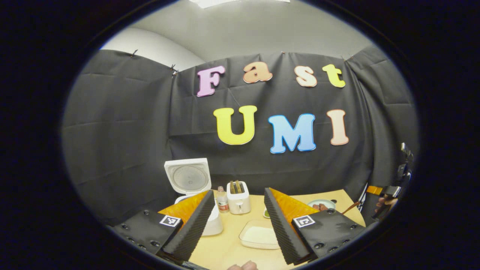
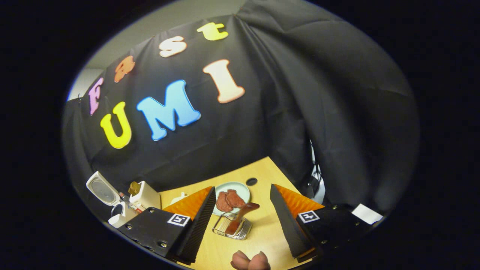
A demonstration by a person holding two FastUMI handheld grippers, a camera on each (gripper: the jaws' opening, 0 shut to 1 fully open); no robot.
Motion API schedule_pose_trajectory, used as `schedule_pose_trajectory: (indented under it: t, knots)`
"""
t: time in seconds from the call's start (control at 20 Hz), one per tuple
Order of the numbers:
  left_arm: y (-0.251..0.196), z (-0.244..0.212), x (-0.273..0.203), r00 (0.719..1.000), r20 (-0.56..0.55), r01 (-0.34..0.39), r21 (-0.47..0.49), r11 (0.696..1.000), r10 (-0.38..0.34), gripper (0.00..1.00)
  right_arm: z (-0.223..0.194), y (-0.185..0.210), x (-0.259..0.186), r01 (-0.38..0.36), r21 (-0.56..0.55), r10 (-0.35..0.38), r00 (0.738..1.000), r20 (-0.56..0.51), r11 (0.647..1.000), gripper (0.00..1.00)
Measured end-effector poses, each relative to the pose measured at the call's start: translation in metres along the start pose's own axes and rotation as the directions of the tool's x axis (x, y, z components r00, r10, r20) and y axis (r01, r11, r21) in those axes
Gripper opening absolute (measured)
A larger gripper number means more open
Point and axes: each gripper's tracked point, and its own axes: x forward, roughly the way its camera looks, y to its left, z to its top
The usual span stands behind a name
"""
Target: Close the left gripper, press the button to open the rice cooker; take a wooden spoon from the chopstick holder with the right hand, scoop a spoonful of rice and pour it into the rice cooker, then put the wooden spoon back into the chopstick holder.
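Rice cooker (image 1: pixel 195 195) lid up; wooden spoon (image 2: pixel 240 217) in chopstick holder (image 2: pixel 232 228). Left gripper (image 1: pixel 234 225) & right gripper (image 2: pixel 240 225) fingers spread wide, holding nothing.

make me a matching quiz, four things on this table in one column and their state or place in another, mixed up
Things:
1. white rice cooker
2. brown wooden spoon
3. white toaster
4. pale green round plate

States:
a. holds reddish-brown food
b. lid raised
c. stands in the clear chopstick holder
d. two slices in its slots

Pairs: 1-b, 2-c, 3-d, 4-a
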Motion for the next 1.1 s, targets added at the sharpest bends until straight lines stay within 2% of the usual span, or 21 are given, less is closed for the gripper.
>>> schedule_pose_trajectory:
  t: [0.1, 0.2, 0.35, 0.5, 0.55, 0.6, 0.85, 1.0, 1.05, 1.1]
  knots:
    - [0.016, 0.006, 0.012, 1.000, 0.023, 0.015, -0.016, 1.000, -0.014, 0.87, 0.027, 0.033, -0.021, -0.044, -0.060, 0.050, 0.993, 0.108, 0.997, 0.89]
    - [0.043, 0.009, 0.029, 0.999, 0.043, 0.024, -0.039, 0.999, -0.022, 0.87, 0.044, 0.068, -0.043, -0.038, -0.152, 0.067, 0.980, 0.187, 0.988, 0.89]
    - [0.099, 0.020, 0.067, 0.998, 0.061, 0.029, -0.111, 0.993, -0.022, 0.87, 0.050, 0.138, -0.075, -0.015, -0.318, 0.092, 0.969, 0.228, 0.948, 0.89]
    - [0.151, 0.028, 0.103, 0.995, 0.093, 0.044, -0.144, 0.989, -0.031, 0.87, 0.057, 0.212, -0.102, -0.002, -0.381, 0.119, 0.951, 0.286, 0.925, 0.89]
    - [0.166, 0.033, 0.114, 0.993, 0.110, 0.051, -0.147, 0.988, -0.035, 0.87, 0.054, 0.229, -0.107, 0.000, -0.385, 0.121, 0.949, 0.291, 0.923, 0.89]
    - [0.180, 0.038, 0.127, 0.992, 0.124, 0.053, -0.147, 0.988, -0.035, 0.93, 0.049, 0.246, -0.114, -0.004, -0.388, 0.126, 0.949, 0.290, 0.922, 0.88]
    - [0.249, 0.042, 0.200, 0.990, 0.140, 0.016, -0.183, 0.983, 0.010, 0.93, 0.033, 0.310, -0.143, -0.016, -0.411, 0.141, 0.951, 0.276, 0.912, 0.88]
    - [0.284, 0.032, 0.245, 0.992, 0.110, -0.029, -0.233, 0.972, 0.056, 0.87, 0.014, 0.336, -0.154, -0.024, -0.456, 0.151, 0.958, 0.244, 0.890, 0.89]
    - [0.294, 0.031, 0.259, 0.992, 0.112, -0.036, -0.248, 0.968, 0.065, 0.93, 0.007, 0.340, -0.154, -0.024, -0.476, 0.150, 0.962, 0.230, 0.879, 0.88]
    - [0.300, 0.028, 0.272, 0.991, 0.110, -0.041, -0.259, 0.965, 0.071, 0.87, 0.001, 0.347, -0.154, -0.033, -0.492, 0.155, 0.966, 0.208, 0.870, 0.88]
